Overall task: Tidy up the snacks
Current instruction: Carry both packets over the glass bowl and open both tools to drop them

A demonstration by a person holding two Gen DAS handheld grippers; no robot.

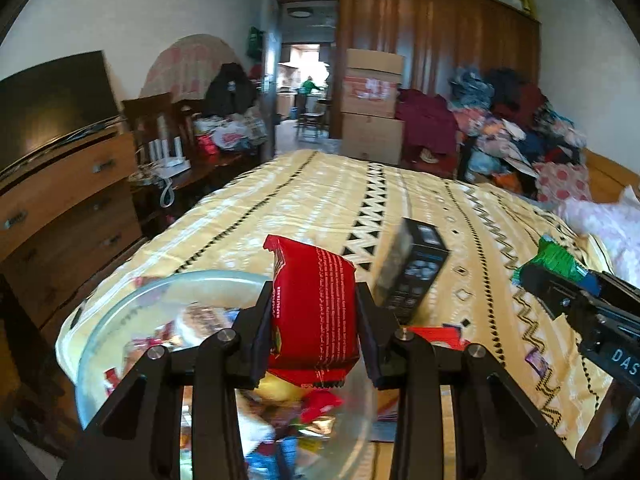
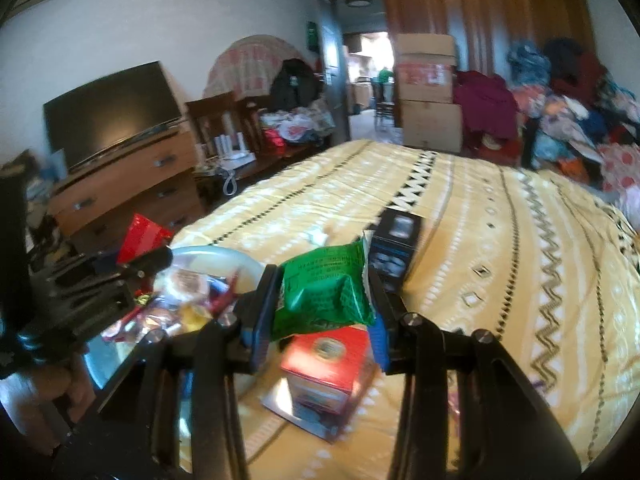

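Observation:
My left gripper [image 1: 316, 312] is shut on a red wafer packet [image 1: 314, 312] and holds it above a clear glass bowl [image 1: 120, 312] full of mixed snacks. My right gripper [image 2: 324, 304] is shut on a green snack packet [image 2: 324, 296], above a red box [image 2: 326, 364] on the bed. A black box [image 1: 412, 272] stands on the bedspread beyond both grippers and also shows in the right wrist view [image 2: 394, 248]. The right gripper shows at the right edge of the left wrist view [image 1: 560, 288]. The left gripper shows at the left of the right wrist view [image 2: 132, 264].
The yellow patterned bedspread [image 1: 400, 200] stretches ahead. A wooden dresser [image 1: 60, 208] with a TV [image 1: 52, 108] stands left of the bed. Cardboard boxes [image 1: 372, 104] and a pile of clothes [image 1: 512, 120] lie at the far end. A flat packet [image 2: 280, 404] lies under the red box.

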